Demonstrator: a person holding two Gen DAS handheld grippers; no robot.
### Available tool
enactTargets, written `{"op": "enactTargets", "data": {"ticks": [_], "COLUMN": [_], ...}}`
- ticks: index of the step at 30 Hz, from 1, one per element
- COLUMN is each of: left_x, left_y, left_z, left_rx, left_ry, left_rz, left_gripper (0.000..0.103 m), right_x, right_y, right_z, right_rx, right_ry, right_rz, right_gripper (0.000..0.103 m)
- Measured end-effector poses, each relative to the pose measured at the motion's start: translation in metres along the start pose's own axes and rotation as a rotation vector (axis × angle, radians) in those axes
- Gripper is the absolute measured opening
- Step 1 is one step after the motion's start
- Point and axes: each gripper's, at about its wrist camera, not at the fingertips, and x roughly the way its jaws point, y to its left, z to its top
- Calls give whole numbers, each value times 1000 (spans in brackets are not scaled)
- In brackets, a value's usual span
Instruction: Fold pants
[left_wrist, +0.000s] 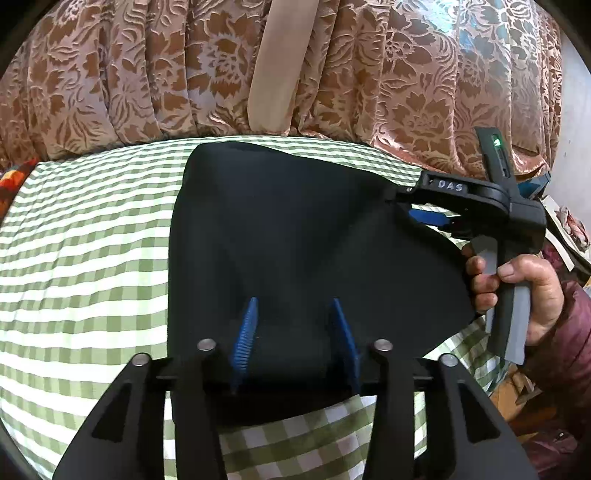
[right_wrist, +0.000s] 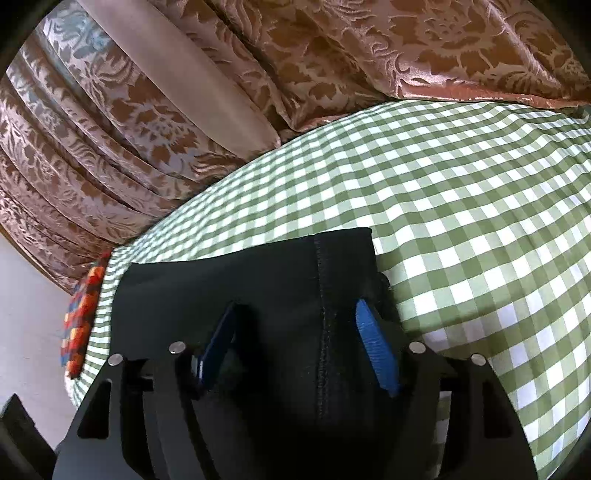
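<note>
Two tongs over black pants (left_wrist: 295, 229), which lie folded on a green-and-white checked cloth (left_wrist: 92, 240) at frame centre. Left tongs (left_wrist: 295, 332) at lower centre of the left wrist view: blue pads spread apart above the dark fabric, not pinching it. Right tongs (right_wrist: 299, 343) at lower centre of the right wrist view: blue pads wide apart, straddling the pants seam (right_wrist: 323, 314), fabric between them but not clamped. In the left wrist view, the right tongs sit at the pants' right edge, middle right of frame, held by a hand (left_wrist: 517, 291) in a maroon sleeve (left_wrist: 565, 350). Brown floral curtain (left_wrist: 147, 74) fills the top of both views. Orange patterned fabric (right_wrist: 83, 314) at left edge of the right wrist view.
</note>
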Motion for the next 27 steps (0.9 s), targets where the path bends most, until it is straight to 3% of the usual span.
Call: {"op": "enactTargets", "data": {"ticks": [2, 8, 12, 13, 20, 24, 27], "left_x": [-2, -11, -16, -17, -14, -14, -15], "left_y": [-2, 2, 8, 10, 26, 28, 28], "left_z": [0, 1, 2, 2, -4, -9, -10], "left_rx": [7, -20, -47, -56, -111, -125, -138], "left_ry": [-5, -24, -38, -40, -2, 0, -1], "left_rz": [8, 37, 77, 89, 158, 164, 159], "left_gripper": [50, 50, 50, 50, 50, 55, 59], "right_x": [-9, -41, -53, -54, -53, -41, -33], "right_y": [1, -12, -27, -28, -23, -13, -24], "right_z": [0, -16, -30, -33, -49, -48, -54], "right_rx": [9, 29, 63, 62, 14, -81, -68], "right_ry": [-9, -35, -6, 5, 63, 69, 54], "right_rz": [11, -3, 0, 1, 4, -66, -39], "right_gripper": [74, 74, 73, 70, 21, 19, 19]}}
